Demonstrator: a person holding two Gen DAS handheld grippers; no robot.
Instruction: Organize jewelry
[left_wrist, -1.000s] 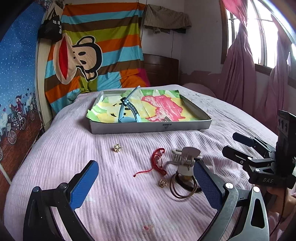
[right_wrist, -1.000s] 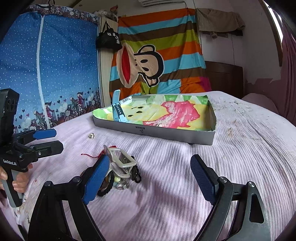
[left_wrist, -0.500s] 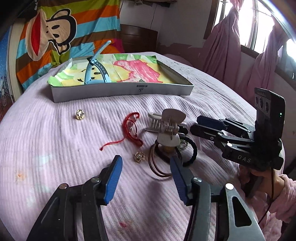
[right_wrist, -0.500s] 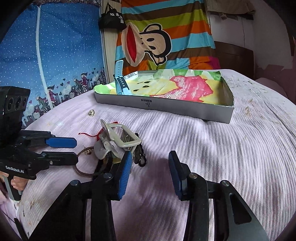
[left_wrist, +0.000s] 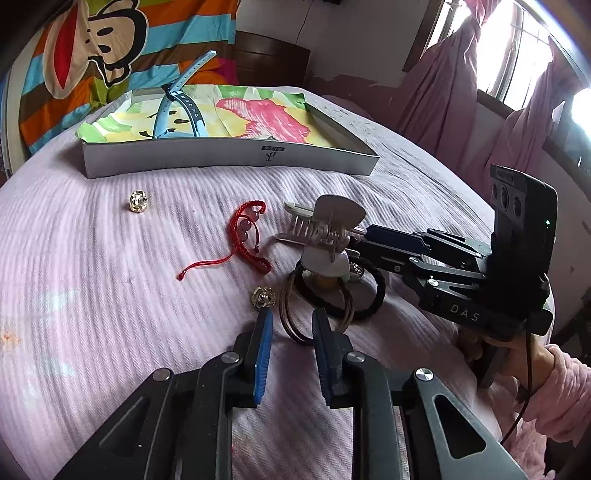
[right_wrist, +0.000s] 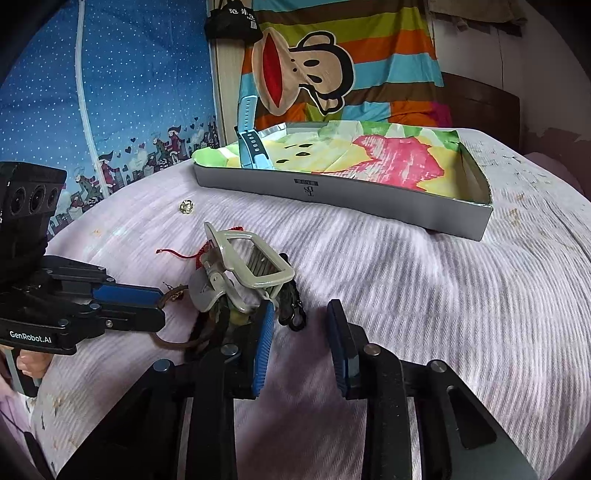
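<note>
1. One grey cardboard tray (left_wrist: 229, 160) on the pink bed (left_wrist: 92, 277) holds one blue watch strap (left_wrist: 173, 107).
2. On the bed lie two gold beads (left_wrist: 138, 201), one red cord bracelet (left_wrist: 247, 232), one beige claw clip (left_wrist: 327, 236), and brown and black hair ties (left_wrist: 332, 306).
3. Left tool (left_wrist: 291, 325): fingers narrowly apart, straddling a brown tie.
4. Right tool (right_wrist: 301, 325): fingers apart, empty.

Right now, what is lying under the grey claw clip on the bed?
Under the claw clip lie a black hair tie and thin brown hair ties, plus a small yellowish item I cannot identify. The clip covers their far parts.
</note>
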